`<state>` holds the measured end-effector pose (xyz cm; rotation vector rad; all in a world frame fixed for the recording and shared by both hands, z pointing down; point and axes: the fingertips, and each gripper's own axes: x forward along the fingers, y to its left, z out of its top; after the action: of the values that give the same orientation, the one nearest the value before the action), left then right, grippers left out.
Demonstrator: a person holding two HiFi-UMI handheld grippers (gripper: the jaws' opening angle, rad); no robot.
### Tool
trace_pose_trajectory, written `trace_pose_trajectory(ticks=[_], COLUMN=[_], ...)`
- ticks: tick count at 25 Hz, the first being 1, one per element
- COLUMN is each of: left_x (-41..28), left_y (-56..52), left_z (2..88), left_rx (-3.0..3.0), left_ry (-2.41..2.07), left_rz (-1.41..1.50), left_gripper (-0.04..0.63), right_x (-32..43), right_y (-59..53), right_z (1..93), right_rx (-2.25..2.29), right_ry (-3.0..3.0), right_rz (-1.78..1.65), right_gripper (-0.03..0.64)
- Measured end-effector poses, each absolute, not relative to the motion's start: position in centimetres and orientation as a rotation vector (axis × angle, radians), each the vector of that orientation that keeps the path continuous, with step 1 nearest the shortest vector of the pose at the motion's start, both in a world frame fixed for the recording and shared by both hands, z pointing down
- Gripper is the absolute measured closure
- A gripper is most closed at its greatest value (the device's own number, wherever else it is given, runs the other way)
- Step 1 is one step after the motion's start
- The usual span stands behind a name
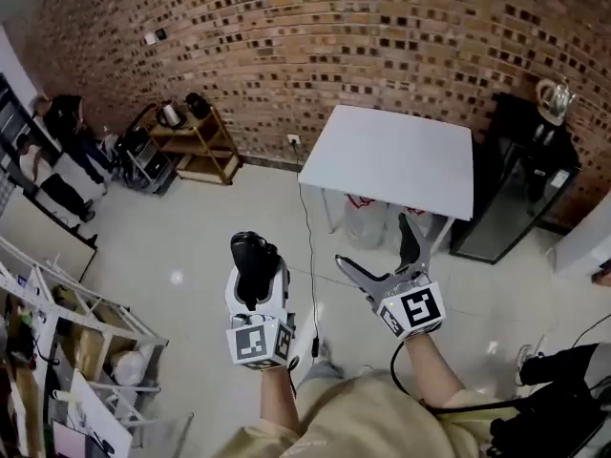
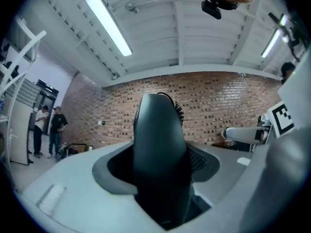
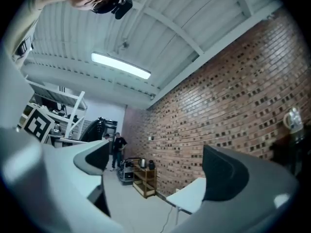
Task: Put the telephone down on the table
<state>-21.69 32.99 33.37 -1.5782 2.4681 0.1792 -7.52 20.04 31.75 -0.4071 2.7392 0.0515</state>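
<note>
My left gripper (image 1: 256,275) is shut on a black telephone handset (image 1: 255,265) that stands up between its jaws. In the left gripper view the handset (image 2: 160,159) fills the middle, its coiled cord showing at the top behind it. My right gripper (image 1: 385,256) is held beside it with its jaws wide open and nothing between them; in the right gripper view its fingers (image 3: 228,176) frame the room. The white table (image 1: 393,158) stands ahead by the brick wall, its top bare, and shows in the right gripper view as a white corner (image 3: 187,195). Both grippers are short of the table, above the floor.
A black cabinet (image 1: 516,179) with a kettle on it stands right of the table. A wooden shelf (image 1: 196,141) and a cart are at the left of the brick wall. White racks (image 1: 57,342) stand at the near left. People stand far left (image 2: 51,130). A cable (image 1: 310,256) runs over the floor.
</note>
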Motion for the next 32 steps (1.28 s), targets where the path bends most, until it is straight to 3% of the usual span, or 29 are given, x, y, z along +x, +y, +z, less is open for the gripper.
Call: trace_pose_trajectory(ticks=[7, 12, 23, 32], left_x=[-9.5, -5.3, -8.6, -10.2], left_y=[11.6, 5.2, -11.6, -28.1], left_z=[40.8, 40.5, 44.8, 55.1], left_rx=[-1.912, -2.086, -2.276, -2.368], left_ry=[2.254, 2.137, 1.99, 2.003], left_rz=[0.158, 0.175, 0.225, 0.158], left_gripper=[0.316, 0.316, 0.316, 0.316], right_x=[7.9, 13.4, 7.9, 7.7], right_y=[2.1, -2.0, -16.2, -31.1], right_z=[40.2, 39.9, 43.2, 50.2], right_rx=[-0.783, -0.982, -1.09, -1.16], right_ry=[2.644, 2.603, 2.636, 2.563], right_rz=[0.041, 0.056, 0.122, 0.147], right_gripper=[0.031, 0.031, 0.032, 0.034])
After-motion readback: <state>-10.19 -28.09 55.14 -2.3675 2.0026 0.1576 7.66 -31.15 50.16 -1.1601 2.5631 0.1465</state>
